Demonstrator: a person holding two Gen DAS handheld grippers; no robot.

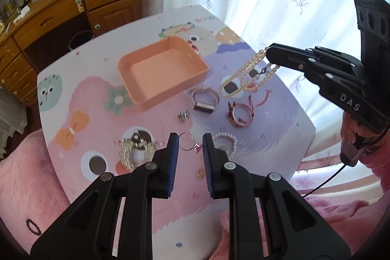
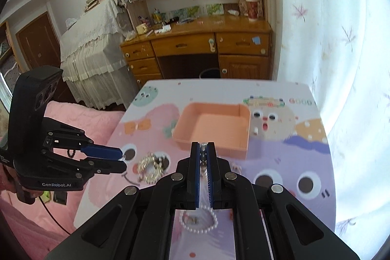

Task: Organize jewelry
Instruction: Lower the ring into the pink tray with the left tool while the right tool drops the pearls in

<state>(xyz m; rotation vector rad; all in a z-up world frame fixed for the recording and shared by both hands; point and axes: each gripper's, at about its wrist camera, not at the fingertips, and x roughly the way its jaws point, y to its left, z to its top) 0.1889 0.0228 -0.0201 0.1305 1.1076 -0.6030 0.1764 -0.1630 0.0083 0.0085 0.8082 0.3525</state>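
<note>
Right gripper [image 1: 268, 50] is clamped on the pale beaded chain necklace [image 1: 243, 79], dangling it clear for the empty peach plastic tray [image 1: 136, 99]. Left gripper [image 1: 190, 145] pinches a thin silver ring with a pink stone [image 1: 188, 144], probably headed there too.

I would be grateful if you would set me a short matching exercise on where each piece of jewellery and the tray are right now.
Things:
1. ring with pink stone
2. pearl and chain necklace
3. peach tray
4. white bead bracelet

States:
A. dangles from the right gripper
B. lies loose on the table
C. pinched in the left gripper
D. holds nothing

Pairs: 1-C, 2-A, 3-D, 4-B
</note>
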